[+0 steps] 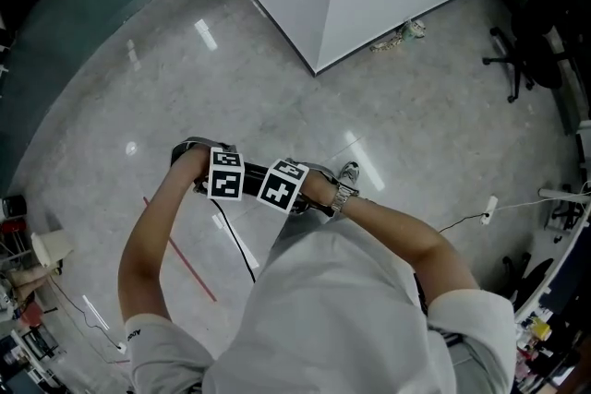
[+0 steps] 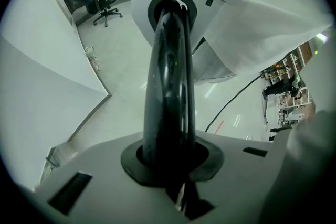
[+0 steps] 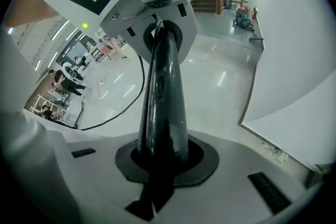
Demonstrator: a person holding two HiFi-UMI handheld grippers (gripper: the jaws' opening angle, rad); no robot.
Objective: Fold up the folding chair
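Both closed, left gripper [image 2: 170, 16] beside right gripper [image 3: 160, 34], wall corner [image 1: 319, 23], office chair [image 1: 513, 63] ahead

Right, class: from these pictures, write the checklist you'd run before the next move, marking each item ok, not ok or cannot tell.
Folding chair in view: not ok, no view shows it.
Left gripper empty: ok, jaws together on nothing.
Right gripper empty: ok, jaws together on nothing.
Grippers spaced apart: not ok, they face each other closely.
Black cable clear of feet: cannot tell.
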